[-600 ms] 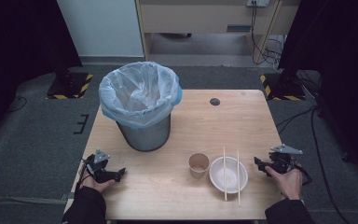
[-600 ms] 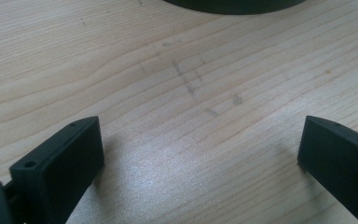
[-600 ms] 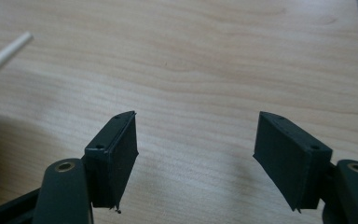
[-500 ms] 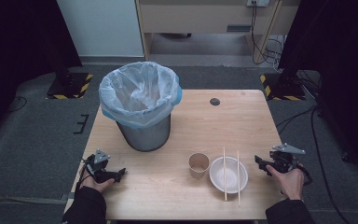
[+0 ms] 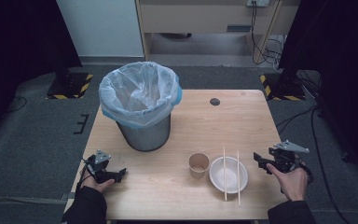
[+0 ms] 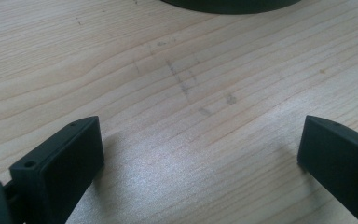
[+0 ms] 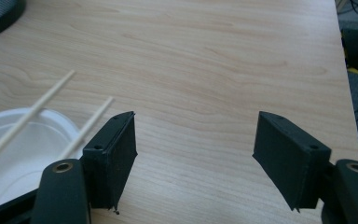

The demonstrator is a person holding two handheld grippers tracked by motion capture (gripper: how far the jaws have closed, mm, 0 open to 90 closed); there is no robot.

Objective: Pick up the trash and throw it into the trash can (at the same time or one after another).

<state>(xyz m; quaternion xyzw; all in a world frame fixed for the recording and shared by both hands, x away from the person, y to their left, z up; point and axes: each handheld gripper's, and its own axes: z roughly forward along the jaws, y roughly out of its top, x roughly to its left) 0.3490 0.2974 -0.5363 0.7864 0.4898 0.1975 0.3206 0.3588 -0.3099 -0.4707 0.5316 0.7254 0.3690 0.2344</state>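
Note:
A white bowl (image 5: 228, 174) sits near the table's front right with two chopsticks (image 5: 224, 168) laid across it. Beside it on the left stands a brown paper cup (image 5: 198, 164). A metal bin lined with a pale blue bag (image 5: 140, 100) stands at the back left. My right gripper (image 5: 257, 161) rests open just right of the bowl, nothing between its jaws; the right gripper view has the bowl (image 7: 14, 158) and chopsticks (image 7: 28, 116) at its left. My left gripper (image 5: 120, 174) lies open at the front left, over bare wood.
The wooden table (image 5: 200, 126) has a small dark round hole (image 5: 215, 101) near its back edge. Grey floor surrounds it, with cables at the right and hazard-striped bases at both back corners. The bin's base (image 6: 228, 3) lies at the top of the left gripper view.

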